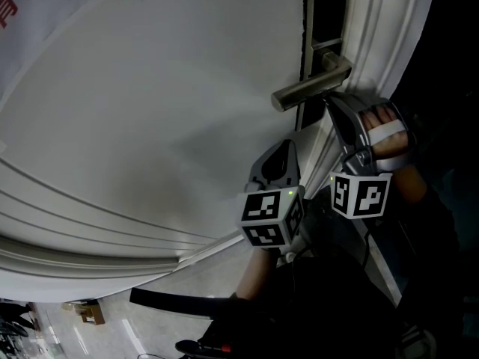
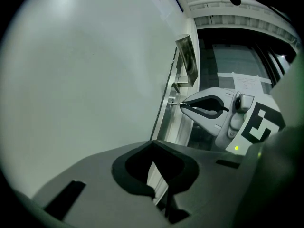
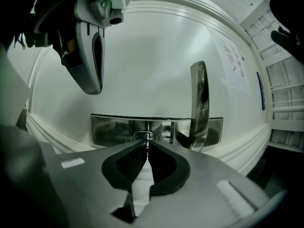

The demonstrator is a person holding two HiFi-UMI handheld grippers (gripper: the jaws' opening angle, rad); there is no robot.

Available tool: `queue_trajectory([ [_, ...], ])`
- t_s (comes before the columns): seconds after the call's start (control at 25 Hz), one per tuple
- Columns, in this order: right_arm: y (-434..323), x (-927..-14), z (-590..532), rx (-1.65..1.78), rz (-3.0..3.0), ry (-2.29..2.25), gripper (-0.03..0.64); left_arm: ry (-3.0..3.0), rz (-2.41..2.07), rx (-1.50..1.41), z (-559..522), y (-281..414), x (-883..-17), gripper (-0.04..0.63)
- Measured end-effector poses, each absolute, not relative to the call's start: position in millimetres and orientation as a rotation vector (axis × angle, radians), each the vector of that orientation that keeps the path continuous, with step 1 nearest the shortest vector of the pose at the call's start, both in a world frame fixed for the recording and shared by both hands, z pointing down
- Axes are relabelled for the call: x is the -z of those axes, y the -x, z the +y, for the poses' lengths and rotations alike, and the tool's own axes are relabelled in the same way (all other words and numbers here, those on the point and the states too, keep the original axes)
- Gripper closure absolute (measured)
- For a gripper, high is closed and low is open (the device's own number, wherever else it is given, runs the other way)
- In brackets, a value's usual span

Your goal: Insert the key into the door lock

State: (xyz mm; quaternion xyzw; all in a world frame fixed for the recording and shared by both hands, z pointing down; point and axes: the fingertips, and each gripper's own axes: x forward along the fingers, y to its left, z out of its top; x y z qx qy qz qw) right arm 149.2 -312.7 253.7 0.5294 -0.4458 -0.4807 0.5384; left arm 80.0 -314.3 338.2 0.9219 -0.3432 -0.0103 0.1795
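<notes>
**Key tip at the keyhole, pushing in not finished**

The right gripper point(image 3: 147, 147) presses its jaws together on the key point(image 3: 147, 142), and the tip of the key is at the keyhole point(image 3: 144, 136) in the lock plate point(image 3: 114, 129). This plate is near the edge of the door point(image 1: 150, 111), beside the lever handle point(image 3: 199, 103). The left gripper point(image 2: 153, 155) has its jaws together with nothing between them, and it hangs near, off the door. It seems the aiming is done and the full push is left; the depth cannot be told. The right gripper view shows the keyhole from the front. The left gripper view shows from the side a short piece of key between jaw tips and plate. The head view hides the keyhole.
</notes>
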Motion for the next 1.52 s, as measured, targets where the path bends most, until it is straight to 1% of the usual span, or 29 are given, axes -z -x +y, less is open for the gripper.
queue_trajectory([
  [1.52, -148.3, -252.9, -314.3, 1.139, -1.059, -1.258, 0.606, -2.635, -0.971, 0.049, -320.4, -84.6, -337.2, 0.595],
])
